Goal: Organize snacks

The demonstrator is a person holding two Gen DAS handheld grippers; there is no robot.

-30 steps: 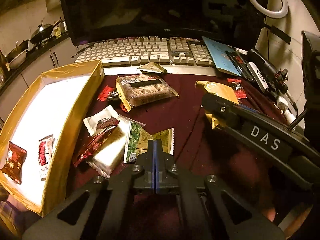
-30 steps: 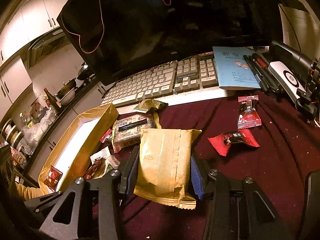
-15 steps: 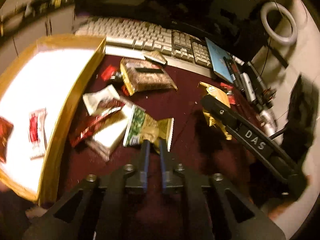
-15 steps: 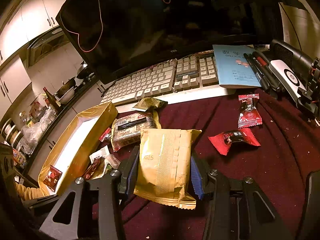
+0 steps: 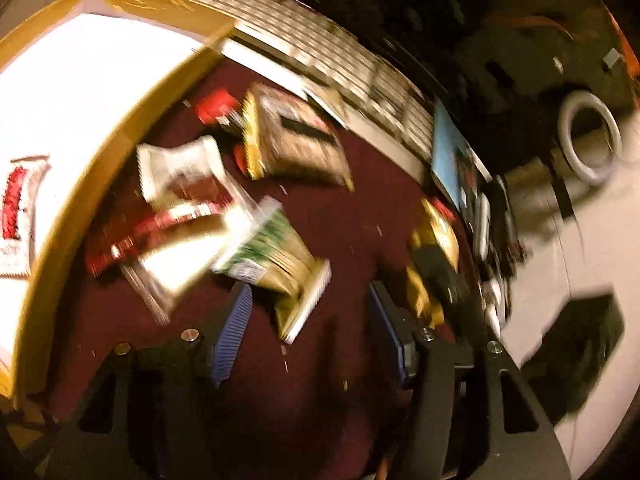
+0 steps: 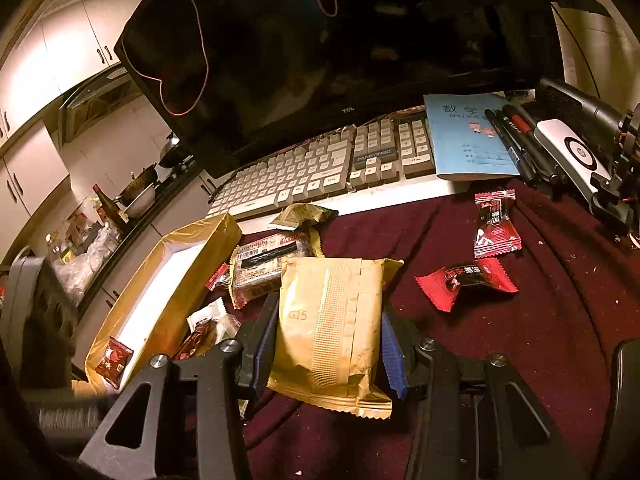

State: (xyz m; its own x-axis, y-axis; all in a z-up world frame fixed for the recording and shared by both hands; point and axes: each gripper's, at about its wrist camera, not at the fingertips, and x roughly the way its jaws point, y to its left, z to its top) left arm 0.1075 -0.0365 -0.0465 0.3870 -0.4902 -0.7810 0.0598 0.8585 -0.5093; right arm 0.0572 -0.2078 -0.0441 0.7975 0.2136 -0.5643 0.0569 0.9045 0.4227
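Observation:
My right gripper [image 6: 326, 350] is shut on a gold snack packet [image 6: 330, 328] and holds it above the maroon cloth. My left gripper [image 5: 310, 332] is open, its blue pads wide apart, just short of a green and gold packet [image 5: 276, 258]; this view is blurred. A gold-rimmed white box [image 5: 100, 168] lies at the left with a red and white packet [image 5: 16, 216] inside; the box also shows in the right wrist view [image 6: 176, 276]. A brown bar packet [image 6: 264, 268] and two red packets [image 6: 466, 280] lie on the cloth.
A keyboard [image 6: 320, 168] and a dark monitor [image 6: 340, 40] stand at the back. A blue booklet [image 6: 464, 140], pens [image 6: 516, 140] and a camera rig [image 6: 580, 152] sit at the right. More packets [image 5: 180, 208] lie beside the box.
My left gripper has opened wide, from shut, and swung down and left towards the green and gold packet. My right gripper has held still with the gold packet.

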